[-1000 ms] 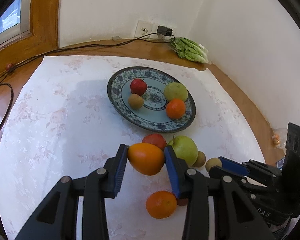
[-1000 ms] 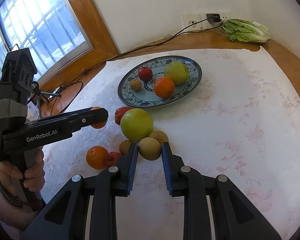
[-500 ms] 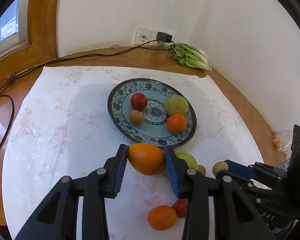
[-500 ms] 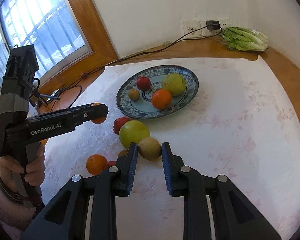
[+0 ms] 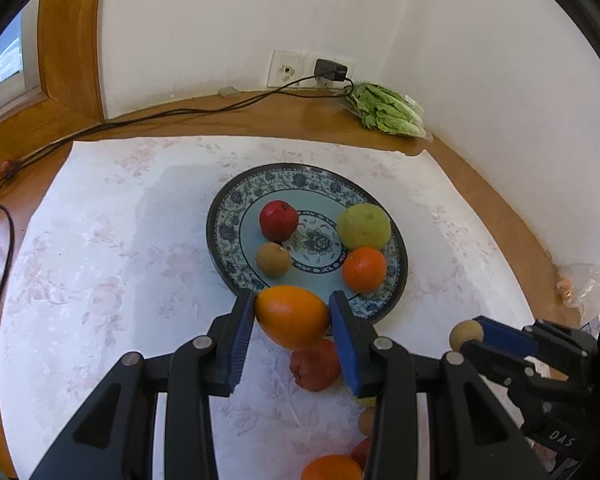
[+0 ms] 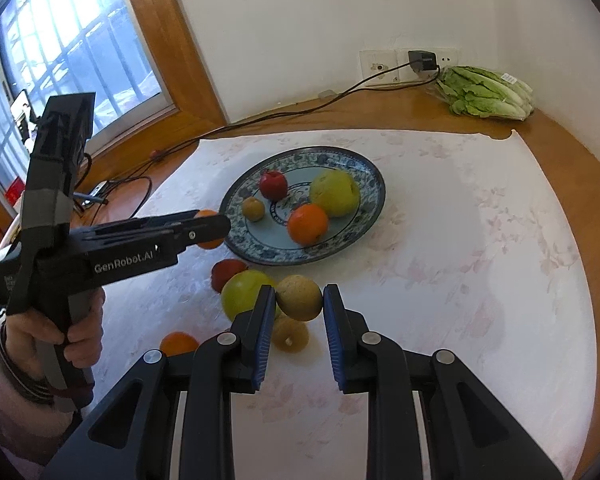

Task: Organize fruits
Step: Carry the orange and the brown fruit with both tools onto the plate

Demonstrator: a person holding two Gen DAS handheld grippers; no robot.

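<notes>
My left gripper (image 5: 292, 320) is shut on an orange mango (image 5: 292, 316) and holds it in the air just short of the near rim of the blue patterned plate (image 5: 220, 236). The plate holds a red apple (image 5: 279, 221), a green apple (image 5: 363, 227), an orange (image 5: 364, 269) and a brown kiwi (image 5: 273, 260). My right gripper (image 6: 299, 300) is shut on a brown round fruit (image 6: 299, 297), lifted above the loose fruits: a green apple (image 6: 242, 294), a red fruit (image 6: 228, 271), a brown fruit (image 6: 290, 334) and an orange (image 6: 178, 343).
A white flowered cloth (image 6: 460, 264) covers the round wooden table. Bagged lettuce (image 6: 486, 94) lies at the back by the wall socket and charger (image 6: 422, 60). A black cable (image 5: 160, 114) runs along the back edge. A window is on the left.
Both grippers have lifted and moved forward toward the plate with their fruits. The loose fruits have stayed on the cloth and now lie below and behind the fingers.
</notes>
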